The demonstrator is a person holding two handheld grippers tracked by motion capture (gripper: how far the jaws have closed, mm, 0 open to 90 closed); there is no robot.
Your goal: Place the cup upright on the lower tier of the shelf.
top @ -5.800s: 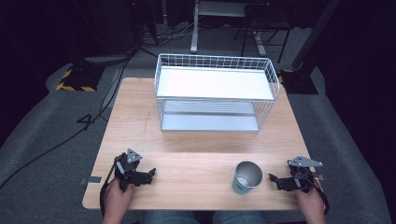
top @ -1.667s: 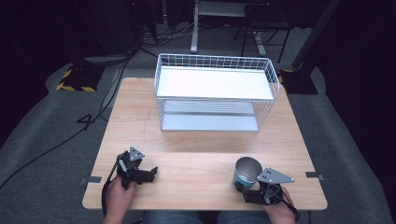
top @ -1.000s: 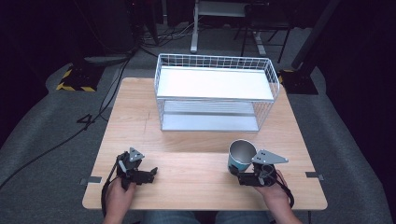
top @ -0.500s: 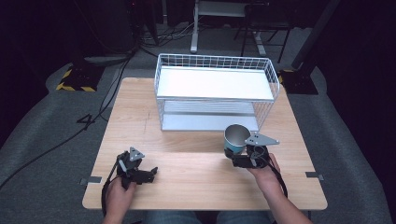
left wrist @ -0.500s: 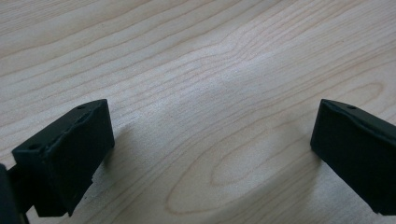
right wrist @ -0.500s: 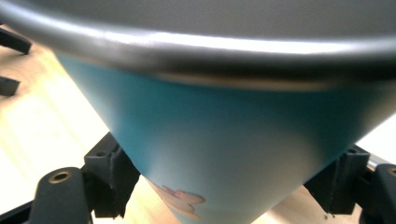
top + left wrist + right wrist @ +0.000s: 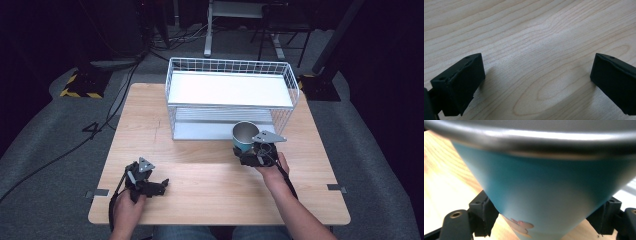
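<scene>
Gripping a teal cup (image 7: 243,137) with our right claw (image 7: 248,154), we hold it over the wooden desk (image 7: 210,175), just before the white wire rack (image 7: 230,90). Its wall tapers downward, its rim is bare steel, and a small sticker sits low on it. Our left claw (image 7: 159,186) rests wide apart, holding nothing.

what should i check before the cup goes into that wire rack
1. Grip: the right gripper has its jaws shut on the blue cup, one on each side: ok.
2. Cup upright, open end up: ok.
3. Lower shelf of the wire rack free where the cup is heading: ok.
4. Cup rim clears the upper shelf: cannot tell.
5. Left gripper open and down at the table's near left, out of the way: ok.
</scene>
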